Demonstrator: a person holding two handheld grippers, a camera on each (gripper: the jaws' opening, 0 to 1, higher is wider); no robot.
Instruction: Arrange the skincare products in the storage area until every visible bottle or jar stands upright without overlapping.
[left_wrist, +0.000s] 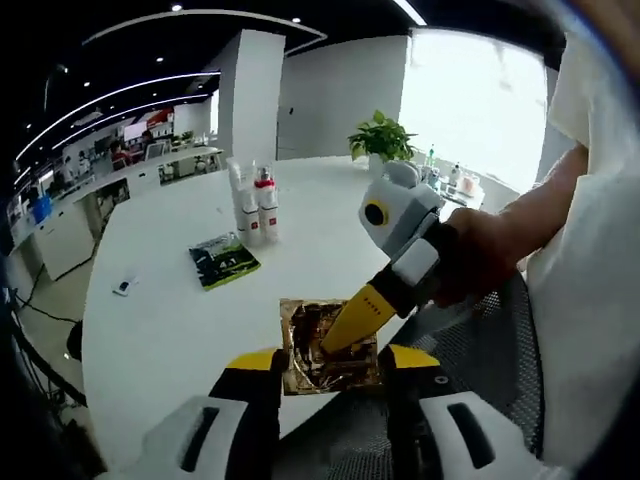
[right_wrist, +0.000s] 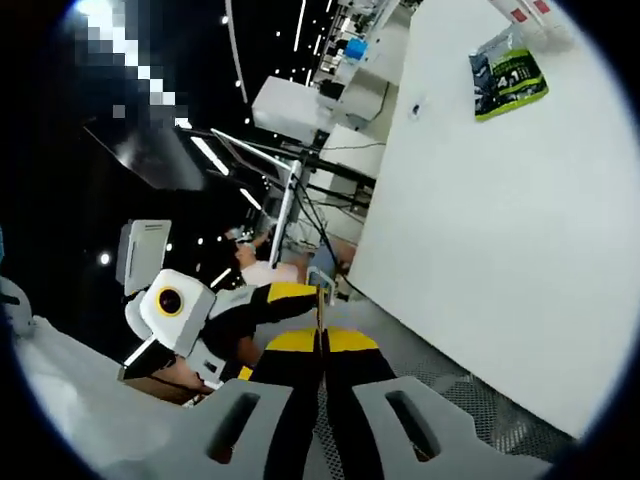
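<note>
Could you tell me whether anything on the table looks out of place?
Yes: a crinkled gold sachet lies at the table's near edge, pinched by the right tongs, and a green packet lies flat, apart from the upright bottles.

A broad white table (left_wrist: 170, 300) stretches ahead of the left gripper, with a potted plant (left_wrist: 380, 138) at its far edge before a bright window (left_wrist: 475, 100). White columns (left_wrist: 250, 95) and desks (left_wrist: 120, 180) stand beyond, under dark ceiling light strips (left_wrist: 110, 100). A mesh chair (left_wrist: 480, 340) sits just beside.
</note>
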